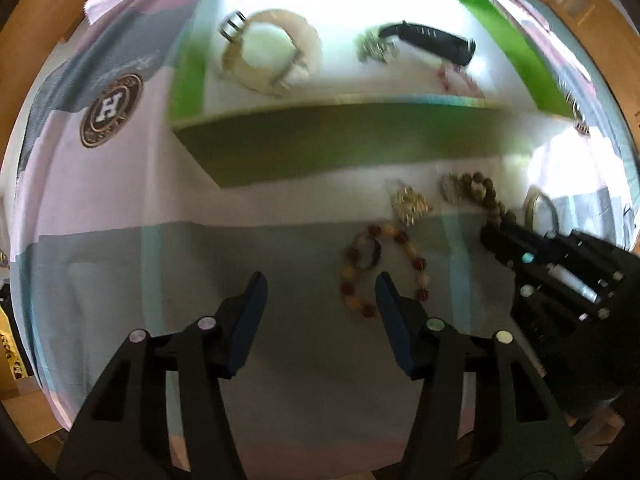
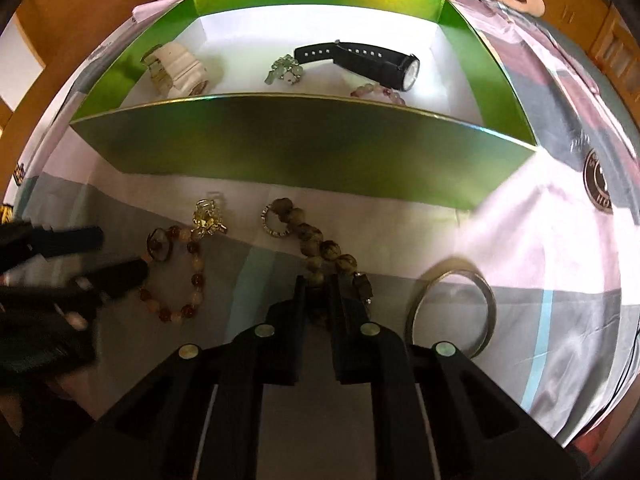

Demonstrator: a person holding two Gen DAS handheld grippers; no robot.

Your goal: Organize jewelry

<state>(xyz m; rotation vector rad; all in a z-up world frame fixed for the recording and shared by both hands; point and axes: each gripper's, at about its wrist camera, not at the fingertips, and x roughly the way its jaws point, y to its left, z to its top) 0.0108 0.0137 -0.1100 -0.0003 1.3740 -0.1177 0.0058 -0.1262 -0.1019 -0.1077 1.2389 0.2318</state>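
4 pieces are already laid in the green cardboard box. 5 remain on the cloth, among them the brown wooden-bead bracelet, now clamped by the right gripper. The left gripper is held wide, empty, beside the amber bead bracelet.

a pink-and-grey sheet carries a green box, beaded bracelets and a bangle.

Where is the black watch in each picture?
Left wrist view: the black watch lies upper right, inside the green box.
Right wrist view: the black watch lies top centre-right, in the same box.
Shared landmark: the green box's front wall, just below the watch in both.
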